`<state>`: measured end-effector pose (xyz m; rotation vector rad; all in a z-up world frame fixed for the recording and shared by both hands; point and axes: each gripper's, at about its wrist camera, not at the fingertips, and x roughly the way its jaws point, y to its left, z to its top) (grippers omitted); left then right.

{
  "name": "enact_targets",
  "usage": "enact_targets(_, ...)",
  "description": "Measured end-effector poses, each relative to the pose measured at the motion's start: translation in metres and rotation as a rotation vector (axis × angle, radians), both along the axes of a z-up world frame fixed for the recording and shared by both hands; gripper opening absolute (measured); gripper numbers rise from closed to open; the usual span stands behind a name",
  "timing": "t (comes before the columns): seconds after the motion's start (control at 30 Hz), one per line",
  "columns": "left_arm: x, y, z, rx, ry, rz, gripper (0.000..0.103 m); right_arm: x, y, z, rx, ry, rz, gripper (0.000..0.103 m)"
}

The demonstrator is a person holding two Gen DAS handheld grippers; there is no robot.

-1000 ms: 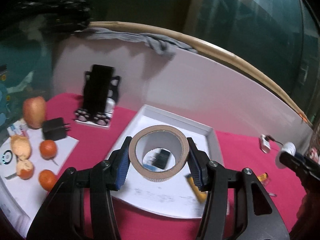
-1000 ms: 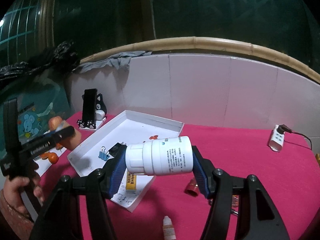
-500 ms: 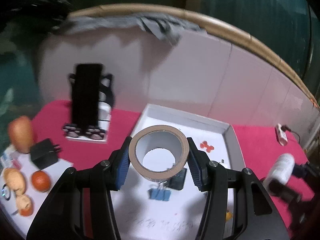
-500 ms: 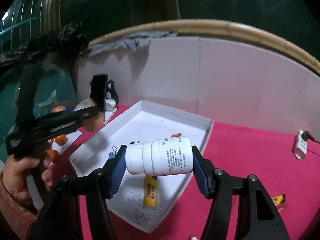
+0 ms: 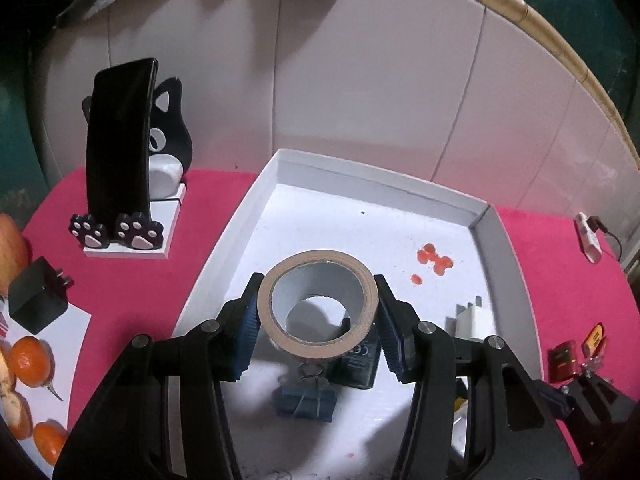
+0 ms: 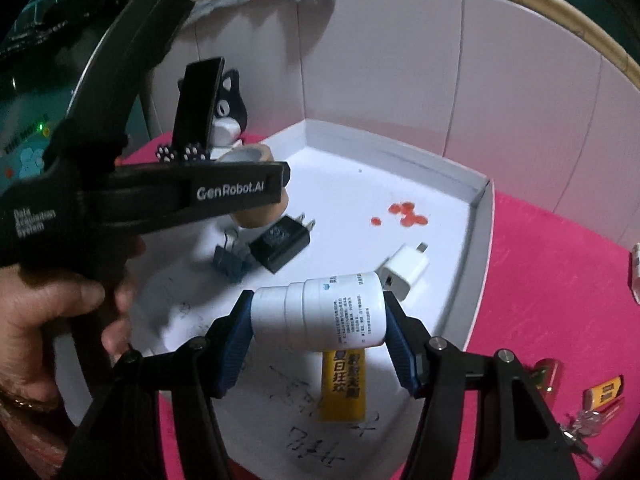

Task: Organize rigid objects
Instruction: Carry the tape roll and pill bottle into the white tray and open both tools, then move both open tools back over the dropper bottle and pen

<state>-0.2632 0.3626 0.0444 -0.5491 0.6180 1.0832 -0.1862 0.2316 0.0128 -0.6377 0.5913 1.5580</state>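
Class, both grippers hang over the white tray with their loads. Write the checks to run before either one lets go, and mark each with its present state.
1. Left gripper clamps the tape roll at both sides: ok.
2. Right gripper grips the white bottle end to end: ok.
3. Both loads are over the white tray: ok.
4. Spot under the tape is free: not ok, black charger and binder clip lie there.
5. Spot under the bottle is free: not ok, a yellow packet lies there.
6. Height above the tray floor: cannot tell.
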Motion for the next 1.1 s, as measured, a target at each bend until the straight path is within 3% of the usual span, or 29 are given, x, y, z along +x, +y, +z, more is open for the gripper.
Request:
enact_targets(0.33, 0.006, 0.003, -0.001, -0.017, 0.029, -0.006, 0.052, -0.002, 0.002, 0.000, 0.009, -0.030, -0.021, 0.062)
enact_targets(0.37, 0.007, 0.002, 0.000, -0.009, 0.035, -0.002, 0.054, -0.001, 0.000, 0.001, 0.017, -0.034, -0.024, 0.065)
enact_targets(0.4, 0.008, 0.001, 0.002, 0.000, 0.044, 0.003, 0.056, -0.001, -0.001, 0.003, 0.023, -0.036, -0.025, 0.077)
enact_targets(0.43, 0.009, 0.000, 0.003, 0.004, 0.044, 0.003, 0.069, 0.000, -0.002, 0.004, 0.030, -0.039, -0.027, 0.090)
enact_targets(0.47, 0.009, -0.002, 0.006, 0.013, 0.043, 0.003, 0.085, 0.000, -0.005, 0.006, 0.042, -0.044, -0.031, 0.093)
enact_targets(0.57, 0.008, -0.011, 0.017, 0.077, 0.055, 0.022, 0.092, 0.001, -0.012, 0.012, 0.075, -0.056, -0.036, 0.103)
enact_targets(0.63, 0.004, -0.015, 0.026, 0.092, 0.052, 0.040, 0.103, 0.003, -0.019, 0.018, 0.103, -0.056, -0.044, 0.103)
enact_targets(0.9, -0.018, -0.043, 0.061, 0.169, -0.021, 0.139, 0.103, 0.022, -0.039, 0.038, 0.154, -0.005, -0.097, 0.103)
enact_targets(1.1, -0.025, -0.075, 0.076, 0.193, -0.086, 0.128, 0.103, 0.041, -0.062, 0.053, 0.199, 0.017, -0.145, 0.103)
